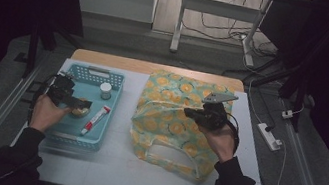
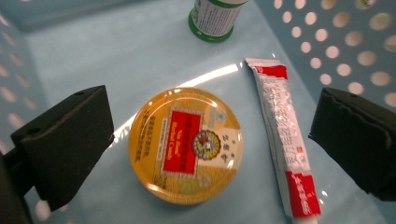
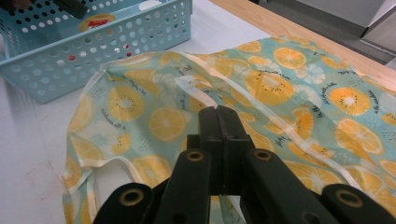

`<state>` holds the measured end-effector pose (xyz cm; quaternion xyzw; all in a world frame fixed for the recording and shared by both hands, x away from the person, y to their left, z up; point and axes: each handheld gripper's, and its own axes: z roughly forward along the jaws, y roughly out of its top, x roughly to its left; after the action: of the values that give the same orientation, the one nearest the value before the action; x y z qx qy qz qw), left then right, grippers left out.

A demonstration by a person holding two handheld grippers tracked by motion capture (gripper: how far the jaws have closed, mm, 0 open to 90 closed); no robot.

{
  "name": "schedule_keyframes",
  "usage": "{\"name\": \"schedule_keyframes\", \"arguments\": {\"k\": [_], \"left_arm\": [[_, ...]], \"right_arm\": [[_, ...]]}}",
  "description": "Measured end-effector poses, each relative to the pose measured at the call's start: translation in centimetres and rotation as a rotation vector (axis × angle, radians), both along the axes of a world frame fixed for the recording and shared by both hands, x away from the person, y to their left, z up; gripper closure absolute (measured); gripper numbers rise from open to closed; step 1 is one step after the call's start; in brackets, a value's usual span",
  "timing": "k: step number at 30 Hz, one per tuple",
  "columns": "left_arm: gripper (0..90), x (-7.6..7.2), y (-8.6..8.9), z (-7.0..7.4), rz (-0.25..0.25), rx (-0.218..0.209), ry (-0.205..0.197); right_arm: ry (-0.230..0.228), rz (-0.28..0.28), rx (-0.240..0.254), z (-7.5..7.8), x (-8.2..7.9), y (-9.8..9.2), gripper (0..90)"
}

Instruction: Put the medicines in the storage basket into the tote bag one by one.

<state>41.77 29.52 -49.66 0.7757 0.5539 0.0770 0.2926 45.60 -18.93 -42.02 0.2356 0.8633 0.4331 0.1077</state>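
The left hand (image 1: 46, 112) reaches in from the lower left, its forearm in a dark sleeve, and holds the left hand-held gripper (image 1: 80, 103) over the blue basket (image 1: 113, 80), pointing toward the middle of the worktop (image 1: 110, 159). In the left gripper view its 2 black jaws stand spread wide, looking straight down onto the basket floor. The round yellow tin (image 2: 185, 144) lies flat between them, label up, nearer the jaw at the left of that view and not touched by either. The red-and-white tube (image 2: 282, 135) lies just beside the tin, between it and the other jaw, with its length running away from the camera. A small green-based bottle (image 2: 214, 18) stands farther off, near the basket's far wall.

The right hand (image 1: 220, 138) comes in from the lower right with the wrist raised, and holds the right hand-held gripper (image 1: 190, 112) over the orange-print bag (image 1: 168, 118), pointing left. In the right gripper view its 2 jaws are pressed together; the tips sit at the bag's pale trim, with fabric beneath them, but I cannot tell whether cloth is pinched between them. The bag lies spread flat on the worktop just right of the basket, its handles toward the person.
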Motion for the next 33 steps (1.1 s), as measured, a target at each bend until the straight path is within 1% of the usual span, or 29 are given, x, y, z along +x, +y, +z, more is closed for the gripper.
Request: {"name": "schedule_keyframes", "arguments": {"k": [2,4,6,8,12,14,17,19,21,24,25,26,29,31,33], "left_arm": [[0.0,0.5,-0.3,-0.3,-0.003,0.025,0.016],[0.0,0.8,-0.6,-0.7,-0.005,0.026,0.029],[0.0,1.1,-0.9,-1.0,-0.007,0.044,0.049],[0.0,1.3,-1.1,-1.2,-0.007,0.071,0.072],[0.0,1.6,-1.3,-1.6,-0.003,0.094,0.107],[0.0,1.8,-1.5,-1.8,-0.002,0.115,0.128],[0.2,1.9,-1.6,-2.0,0.004,0.126,0.159],[3.5,1.9,-1.7,-2.0,0.015,0.147,0.175],[9.4,1.8,-1.9,-2.0,0.017,0.164,0.190],[18.4,1.8,-1.8,-2.0,0.017,0.162,0.215],[19.6,1.8,-1.8,-2.0,0.018,0.157,0.223],[19.9,1.8,-1.8,-2.0,0.019,0.157,0.233],[20.2,1.8,-2.0,-1.9,0.009,0.165,0.243],[20.4,1.8,-1.9,-1.9,0.022,0.151,0.253],[20.6,1.8,-1.9,-1.8,0.023,0.140,0.253]], "right_arm": [[-0.001,0.001,0.002,0.0,0.0,0.0,90.0],[-0.003,0.002,0.002,0.1,-0.1,0.0,90.0],[-0.003,0.004,0.002,0.1,-0.1,0.0,90.0],[-0.003,0.005,0.002,0.1,-0.1,0.0,90.0],[-0.004,0.006,0.001,0.1,-0.1,0.0,90.0],[-0.004,0.006,0.002,0.2,-0.1,0.0,90.0],[-0.008,0.009,0.004,0.2,-0.1,0.0,90.0],[-0.008,0.008,0.003,0.2,-0.1,-0.1,90.0],[-0.008,0.008,0.002,0.2,-0.1,-0.1,90.0],[-0.008,0.008,0.001,0.1,-0.1,-0.1,90.0],[-0.008,0.008,0.001,0.1,-0.1,-0.1,90.0],[-0.008,0.008,0.002,0.1,-0.1,-0.1,90.0],[-0.008,0.006,0.002,0.1,-0.1,-0.1,90.0],[-0.009,0.006,0.002,0.1,-0.1,-0.1,90.0],[-0.009,0.006,0.003,0.1,-0.1,-0.1,90.0]]}}
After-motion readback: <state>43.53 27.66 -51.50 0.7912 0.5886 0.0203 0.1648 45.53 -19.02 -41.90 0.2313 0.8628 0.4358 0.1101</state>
